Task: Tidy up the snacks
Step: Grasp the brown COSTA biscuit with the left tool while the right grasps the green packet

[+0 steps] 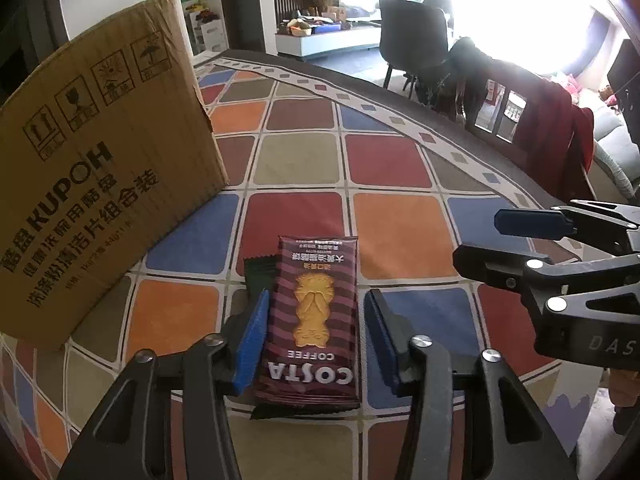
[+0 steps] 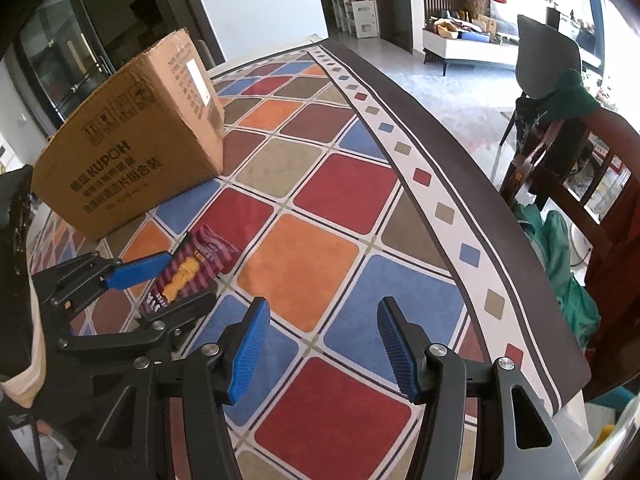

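A maroon Costa Coffee biscuit packet [image 1: 310, 320] lies flat on the patchwork tablecloth [image 1: 380, 160], on top of a dark green packet [image 1: 256, 270]. My left gripper [image 1: 317, 304] straddles the maroon packet. Its left pad [image 1: 252, 340] is at the packet's edge, while a narrow gap shows at the right pad [image 1: 380, 332], so the jaws are open around it. The right wrist view shows the same packet [image 2: 188, 268] between the left gripper's fingers [image 2: 190, 278]. My right gripper [image 2: 323, 308] hovers open over bare cloth to the right, with nothing between its pads; it also shows in the left wrist view [image 1: 480, 238].
A large brown cardboard box [image 1: 100, 168] [image 2: 132, 152] stands on the table just left of and behind the packets. The table's curved edge [image 2: 460, 184] runs along the right, with wooden chairs [image 2: 600, 184] draped in clothes beyond it.
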